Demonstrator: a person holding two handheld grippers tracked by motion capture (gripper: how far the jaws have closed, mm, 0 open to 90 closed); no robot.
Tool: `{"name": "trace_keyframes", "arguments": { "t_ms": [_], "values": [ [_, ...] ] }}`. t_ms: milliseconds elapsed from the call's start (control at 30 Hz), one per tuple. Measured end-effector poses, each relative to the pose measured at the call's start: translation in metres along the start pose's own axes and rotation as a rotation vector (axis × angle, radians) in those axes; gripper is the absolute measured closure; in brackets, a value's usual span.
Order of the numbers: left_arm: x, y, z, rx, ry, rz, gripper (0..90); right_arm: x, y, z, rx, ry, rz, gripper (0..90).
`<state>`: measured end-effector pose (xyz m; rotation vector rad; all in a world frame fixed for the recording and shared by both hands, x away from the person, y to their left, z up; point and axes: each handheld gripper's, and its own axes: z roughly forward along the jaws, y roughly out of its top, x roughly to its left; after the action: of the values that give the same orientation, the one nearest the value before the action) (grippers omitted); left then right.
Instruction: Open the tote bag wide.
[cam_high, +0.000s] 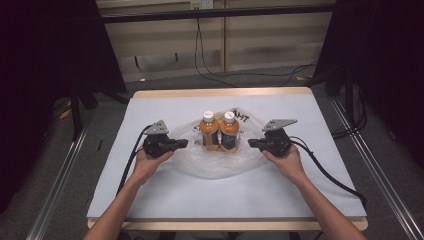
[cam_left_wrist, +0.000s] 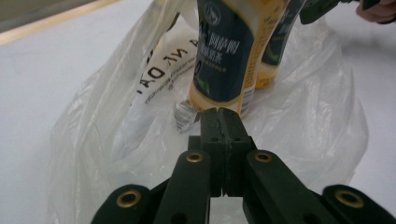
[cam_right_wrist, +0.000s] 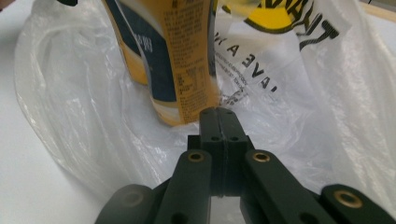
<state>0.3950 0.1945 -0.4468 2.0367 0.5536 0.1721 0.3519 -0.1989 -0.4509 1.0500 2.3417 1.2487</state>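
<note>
Two orange drink bottles with white caps, the left bottle (cam_high: 210, 134) and the right bottle (cam_high: 229, 134), stand side by side on a flattened clear plastic bag (cam_high: 220, 162) with black and yellow print. My left gripper (cam_high: 185, 143) points at them from the left, its jaws shut, tips just short of the near bottle (cam_left_wrist: 229, 51). A crumpled bit of bag film (cam_left_wrist: 184, 116) lies against its tip (cam_left_wrist: 219, 112); whether it is pinched I cannot tell. My right gripper (cam_high: 251, 143) points in from the right, jaws shut (cam_right_wrist: 219, 112) above the bag (cam_right_wrist: 303, 107), close to its near bottle (cam_right_wrist: 182, 56).
A white sheet (cam_high: 200, 200) covers the wooden table (cam_high: 220, 93). Black cables trail from both grippers toward the table's front. Cables lie on the floor behind, and metal rails run along both sides.
</note>
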Motion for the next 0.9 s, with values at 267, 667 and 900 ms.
{"name": "trace_keyframes", "arguments": {
  "t_ms": [267, 667, 900],
  "values": [
    [-0.008, 0.006, -0.013, -0.060, 0.017, 0.012, 67.1, 0.003, 0.004, -0.013, -0.093, 0.011, 0.019, 56.8],
    [-0.030, 0.006, -0.024, -0.074, 0.044, 0.022, 31.3, 0.013, 0.003, -0.032, -0.164, -0.021, 0.060, 14.1],
    [-0.039, 0.001, -0.031, -0.081, 0.072, 0.009, 13.7, 0.017, -0.004, -0.048, -0.150, -0.036, 0.055, 7.4]
  ]
}}
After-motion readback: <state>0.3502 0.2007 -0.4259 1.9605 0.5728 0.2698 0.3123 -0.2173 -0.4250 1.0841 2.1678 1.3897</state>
